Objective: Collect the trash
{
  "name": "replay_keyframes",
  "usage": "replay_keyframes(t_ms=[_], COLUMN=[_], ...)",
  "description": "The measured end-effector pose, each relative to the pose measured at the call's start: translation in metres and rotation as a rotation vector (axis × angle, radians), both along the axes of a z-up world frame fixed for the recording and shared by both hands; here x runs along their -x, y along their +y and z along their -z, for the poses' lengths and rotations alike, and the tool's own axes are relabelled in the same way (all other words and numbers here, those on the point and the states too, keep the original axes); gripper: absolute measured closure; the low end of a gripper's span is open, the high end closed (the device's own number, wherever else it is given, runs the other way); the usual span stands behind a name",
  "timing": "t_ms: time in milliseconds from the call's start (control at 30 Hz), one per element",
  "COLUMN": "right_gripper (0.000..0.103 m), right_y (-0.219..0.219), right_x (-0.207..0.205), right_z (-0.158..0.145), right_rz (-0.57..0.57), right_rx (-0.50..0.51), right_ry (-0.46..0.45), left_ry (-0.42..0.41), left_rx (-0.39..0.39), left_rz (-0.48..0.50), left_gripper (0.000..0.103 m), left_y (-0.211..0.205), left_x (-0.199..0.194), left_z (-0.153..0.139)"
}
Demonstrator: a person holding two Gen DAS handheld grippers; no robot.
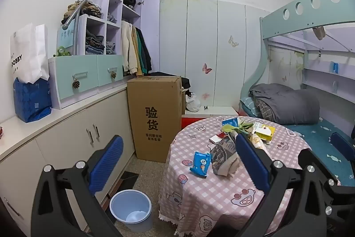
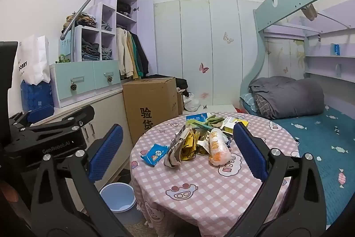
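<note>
Trash lies in a heap on the round table [image 1: 221, 197] [image 2: 199, 199] with its pink checked cloth: a blue snack wrapper [image 1: 200, 164] [image 2: 153, 154], a crumpled grey bag [image 1: 223, 158] [image 2: 177, 152], an orange-and-white wrapper [image 2: 218, 149], a yellow carton [image 1: 265, 131] and green leaves [image 2: 212, 119]. A light blue bin [image 1: 131, 210] [image 2: 118, 201] stands on the floor left of the table. My left gripper [image 1: 177, 161] hangs open before the table's near left edge, nothing between its blue pads. My right gripper [image 2: 177, 159] is open above the table's near side, apart from the heap.
A tall cardboard box [image 1: 155, 117] [image 2: 150, 103] stands behind the bin against a low white cabinet [image 1: 66, 139]. A bunk bed with a grey duvet [image 1: 286, 103] [image 2: 288, 96] borders the table on the right. Shelves of clothes and a blue bag [image 1: 32, 101] top the cabinet.
</note>
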State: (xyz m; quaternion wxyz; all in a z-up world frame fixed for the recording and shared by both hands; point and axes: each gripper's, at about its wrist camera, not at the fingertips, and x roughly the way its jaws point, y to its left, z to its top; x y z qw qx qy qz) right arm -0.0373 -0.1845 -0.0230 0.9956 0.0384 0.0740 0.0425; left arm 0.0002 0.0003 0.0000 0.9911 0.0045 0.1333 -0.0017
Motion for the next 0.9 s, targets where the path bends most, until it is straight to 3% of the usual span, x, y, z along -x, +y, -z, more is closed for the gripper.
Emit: replay_keyframes(t_ms=[900], right_gripper=[0.006], right_y=[-0.005], right_x=[-0.006], right_z=[0.01], right_rz=[0.009], right_rx=[-0.024], right_ry=[0.038], left_ry=[0.025], left_rx=[-0.028], left_rz=[0.021], left_gripper=[0.004], left_y=[-0.012], left_x=[-0.008], left_z=[0.014])
